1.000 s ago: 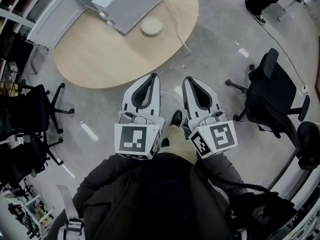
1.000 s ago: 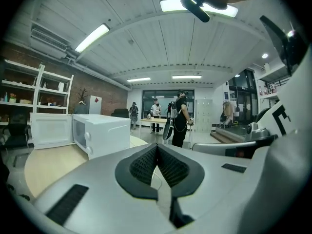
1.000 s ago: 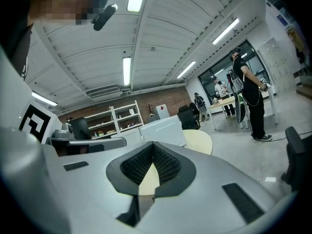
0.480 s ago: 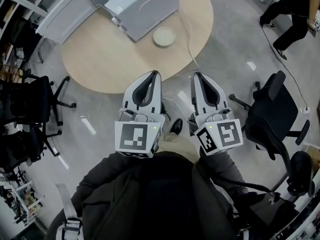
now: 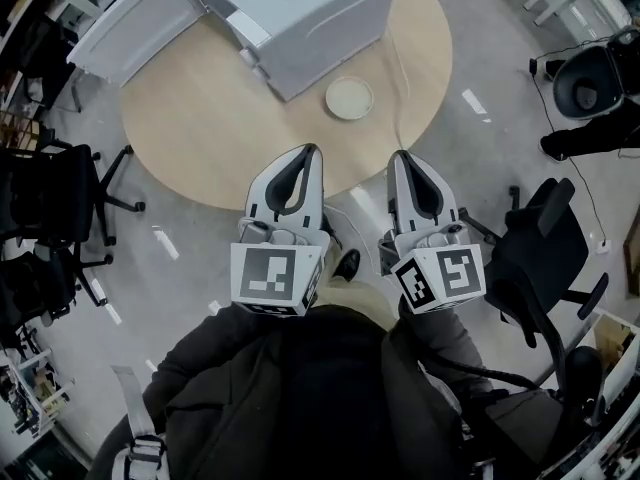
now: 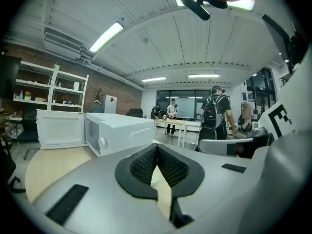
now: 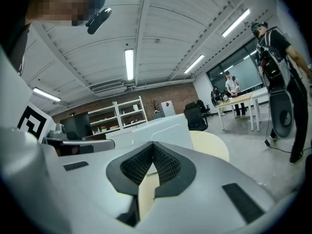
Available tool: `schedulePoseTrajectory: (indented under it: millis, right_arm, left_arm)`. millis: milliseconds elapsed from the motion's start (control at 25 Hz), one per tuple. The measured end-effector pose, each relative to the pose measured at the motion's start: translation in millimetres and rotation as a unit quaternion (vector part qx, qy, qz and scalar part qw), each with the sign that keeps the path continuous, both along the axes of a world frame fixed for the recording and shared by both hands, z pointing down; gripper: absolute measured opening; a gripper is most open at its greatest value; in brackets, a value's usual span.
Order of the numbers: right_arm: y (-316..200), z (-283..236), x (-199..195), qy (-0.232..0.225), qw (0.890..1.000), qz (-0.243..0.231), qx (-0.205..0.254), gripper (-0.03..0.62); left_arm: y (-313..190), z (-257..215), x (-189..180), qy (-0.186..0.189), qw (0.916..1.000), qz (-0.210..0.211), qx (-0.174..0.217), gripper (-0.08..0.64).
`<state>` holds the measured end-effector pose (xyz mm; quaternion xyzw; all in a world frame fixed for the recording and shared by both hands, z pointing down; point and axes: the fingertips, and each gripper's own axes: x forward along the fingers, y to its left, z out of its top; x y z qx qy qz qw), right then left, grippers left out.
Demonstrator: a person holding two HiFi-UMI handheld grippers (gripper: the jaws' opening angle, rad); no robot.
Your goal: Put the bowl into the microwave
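1 bowl (image 5: 349, 98), 1 microwave (image 5: 315, 8), 1 table (image 5: 200, 133), L gripper (image 5: 309, 150) + R gripper (image 5: 402, 154) = 2.

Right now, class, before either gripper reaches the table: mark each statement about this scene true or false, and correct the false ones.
1. The bowl sits on the round table, outside the microwave. True.
2. The microwave's door is closed. False: it stands swung open.
3. The right gripper is carrying the bowl. False: its jaws are together with nothing between them, and the bowl lies apart from it on the table.
4. The left gripper has its jaws together and holds nothing. True.
5. In the head view, the bowl lies left of the microwave. False: it lies to the microwave's lower right, near the table's edge.
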<state>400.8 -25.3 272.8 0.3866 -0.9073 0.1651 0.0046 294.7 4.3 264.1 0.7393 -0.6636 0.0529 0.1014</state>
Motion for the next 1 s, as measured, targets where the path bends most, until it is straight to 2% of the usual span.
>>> schedulePoseTrajectory:
  millis: [280, 440, 560, 640, 800, 1000]
  right_arm:
    - [-48.4, 21.1, -32.4, 0.016, 1.000, -0.004, -0.011, 0.009]
    - [-76.6, 22.0, -62.6, 0.032, 0.999, -0.013, 0.001, 0.009]
    - [-93.1, 10.9, -78.8, 0.042, 0.999, -0.018, 0.015, 0.009]
    - [-101.6, 1.8, -82.3, 0.044, 0.999, -0.015, 0.023, 0.009]
    - [-116.8, -6.0, -79.3, 0.051, 0.998, -0.014, 0.031, 0.009]
    - [-143.6, 3.1, -64.6, 0.046, 0.998, -0.019, 0.029, 0.009]
  left_arm:
    - [-47.2, 20.2, -28.8, 0.025, 0.9995, -0.009, -0.015, 0.009]
    - [-69.6, 27.0, -45.9, 0.033, 0.9994, 0.003, -0.009, 0.009]
    - [-79.9, 22.2, -59.7, 0.049, 0.9988, -0.006, -0.001, 0.009]
    - [-85.3, 16.8, -65.8, 0.061, 0.9980, -0.015, 0.003, 0.009]
    - [-92.8, 16.0, -67.6, 0.053, 0.9985, -0.016, 0.002, 0.009]
    - [-112.9, 18.2, -60.6, 0.062, 0.9970, -0.046, -0.002, 0.009]
